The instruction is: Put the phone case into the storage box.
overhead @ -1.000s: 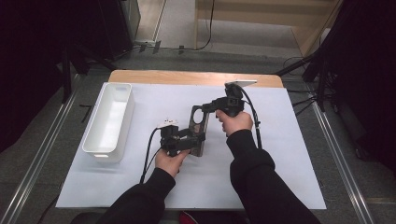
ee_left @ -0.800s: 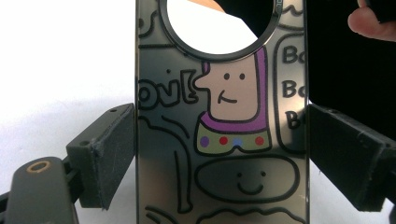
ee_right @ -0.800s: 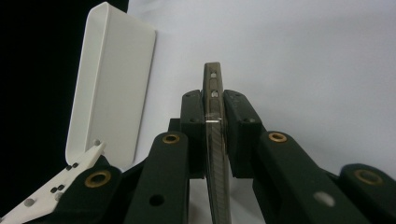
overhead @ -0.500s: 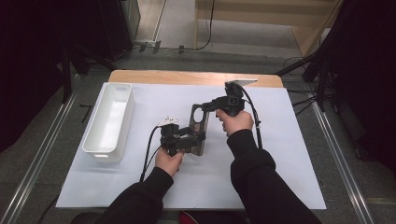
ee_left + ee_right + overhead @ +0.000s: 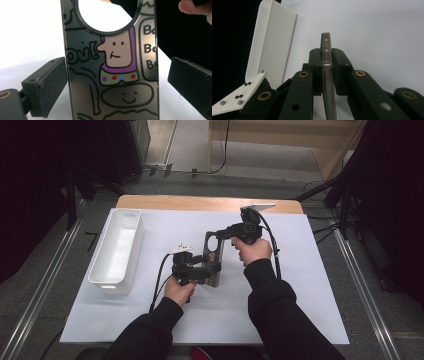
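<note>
White paper covers the table [image 5: 310,270], where a white bin [image 5: 116,247] at the left holds nothing that I can see. At mid-table, a phone case [image 5: 214,251] with cartoon drawings stands on edge, the right gripper [image 5: 223,234] fingers [image 5: 339,72] clamped flat on both faces. Left gripper [image 5: 209,270] fingers [image 5: 47,87] have just been opening and flank the case's sides, spread wide without pressing, while both forearms reach in from the near edge.
</note>
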Demonstrator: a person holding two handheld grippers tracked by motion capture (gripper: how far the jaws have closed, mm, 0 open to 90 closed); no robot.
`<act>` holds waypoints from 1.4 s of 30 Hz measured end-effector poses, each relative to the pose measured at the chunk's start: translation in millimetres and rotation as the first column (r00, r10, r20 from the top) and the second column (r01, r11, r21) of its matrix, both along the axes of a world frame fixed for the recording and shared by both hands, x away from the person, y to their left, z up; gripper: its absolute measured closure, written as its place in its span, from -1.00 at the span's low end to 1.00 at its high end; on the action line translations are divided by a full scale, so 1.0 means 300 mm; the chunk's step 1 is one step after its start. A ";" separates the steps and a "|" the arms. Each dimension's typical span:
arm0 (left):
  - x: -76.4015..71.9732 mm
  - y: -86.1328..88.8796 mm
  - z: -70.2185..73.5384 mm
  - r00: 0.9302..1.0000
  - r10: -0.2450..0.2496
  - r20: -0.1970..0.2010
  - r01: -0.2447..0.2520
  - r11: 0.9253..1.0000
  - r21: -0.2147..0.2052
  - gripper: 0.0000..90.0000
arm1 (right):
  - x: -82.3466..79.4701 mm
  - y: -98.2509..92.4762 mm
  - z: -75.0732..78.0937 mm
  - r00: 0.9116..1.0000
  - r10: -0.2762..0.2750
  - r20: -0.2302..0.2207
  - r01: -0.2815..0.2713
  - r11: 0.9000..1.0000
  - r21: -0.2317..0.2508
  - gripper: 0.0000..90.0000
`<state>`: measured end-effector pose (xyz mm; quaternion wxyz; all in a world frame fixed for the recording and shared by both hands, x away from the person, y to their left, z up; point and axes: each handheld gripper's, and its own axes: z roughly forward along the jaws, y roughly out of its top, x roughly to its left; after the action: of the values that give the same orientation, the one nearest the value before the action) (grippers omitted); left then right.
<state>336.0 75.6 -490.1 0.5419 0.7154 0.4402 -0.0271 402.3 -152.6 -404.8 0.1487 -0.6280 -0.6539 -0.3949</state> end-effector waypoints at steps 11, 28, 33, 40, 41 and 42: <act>0.012 0.022 0.042 0.999 -0.039 -0.008 0.039 0.998 0.056 -0.94 | -0.009 -0.016 0.012 1.000 0.015 0.019 -0.015 1.000 -0.010 0.72; 0.014 0.060 0.137 0.997 -0.067 0.047 0.060 0.989 0.136 -0.68 | -0.040 -0.026 0.033 0.992 0.091 0.091 -0.090 0.996 -0.011 0.72; 0.015 0.074 0.148 0.994 -0.105 0.031 0.101 0.988 0.121 -0.68 | -0.052 -0.021 0.034 0.988 0.112 0.109 -0.112 0.994 -0.008 0.72; 0.016 0.085 0.166 0.991 -0.124 0.039 0.117 0.981 0.154 -0.68 | -0.067 -0.014 0.037 0.979 0.144 0.145 -0.145 0.989 -0.002 0.72; 0.016 0.087 0.169 0.991 -0.127 0.040 0.119 0.981 0.156 -0.68 | -0.070 -0.011 0.037 0.977 0.154 0.150 -0.156 0.988 0.003 0.72; 0.016 0.090 0.174 0.991 -0.128 0.041 0.120 0.981 0.155 -0.68 | -0.071 -0.011 0.035 0.975 0.159 0.155 -0.161 0.987 0.000 0.72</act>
<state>341.0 102.5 -438.0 0.4941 0.7811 0.3817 -0.0090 380.9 -156.0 -394.4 0.1328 -0.5399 -0.7095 -0.4329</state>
